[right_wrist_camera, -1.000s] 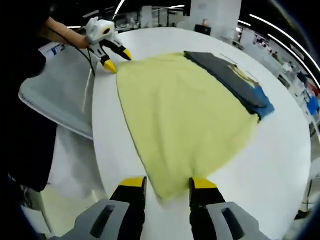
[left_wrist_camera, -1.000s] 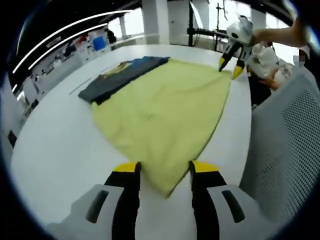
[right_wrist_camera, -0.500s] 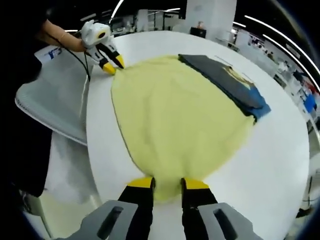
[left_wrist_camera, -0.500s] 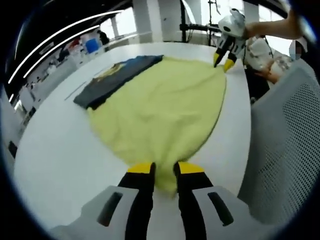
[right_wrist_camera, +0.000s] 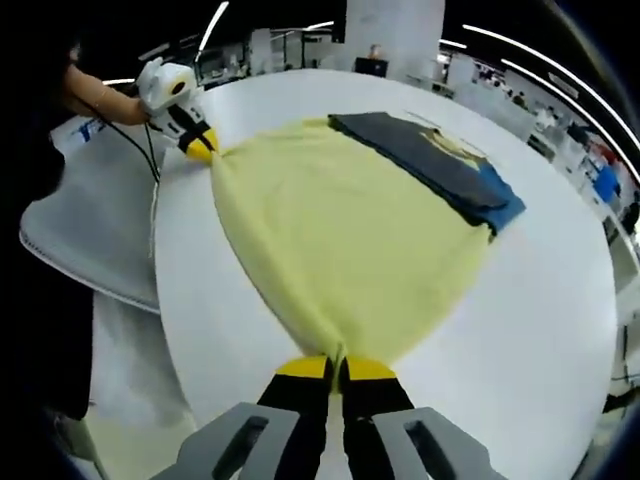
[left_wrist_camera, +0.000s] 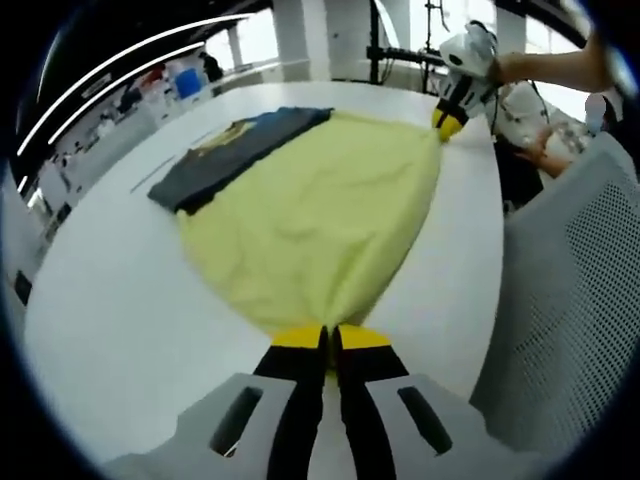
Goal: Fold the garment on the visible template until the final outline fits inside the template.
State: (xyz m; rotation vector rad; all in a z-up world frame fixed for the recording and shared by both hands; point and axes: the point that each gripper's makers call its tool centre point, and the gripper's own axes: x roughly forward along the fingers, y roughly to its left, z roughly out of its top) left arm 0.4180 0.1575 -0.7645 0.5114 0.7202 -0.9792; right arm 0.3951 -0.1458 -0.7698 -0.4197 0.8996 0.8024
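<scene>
Yellow garment (left_wrist_camera: 315,205): soft, limp, light | left gripper (left_wrist_camera: 326,338) pinching one corner | right gripper (right_wrist_camera: 337,368) pinching opposite corner | grip at corners, lift evenly

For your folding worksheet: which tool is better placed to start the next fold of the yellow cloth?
Neither has the edge: the left tool and the right tool are each shut on a corner of the yellow cloth, so both would likely lift together.

Bright even overhead light, ceiling strip glare, soft shadows, strong fisheye bending, blurred edges
</scene>
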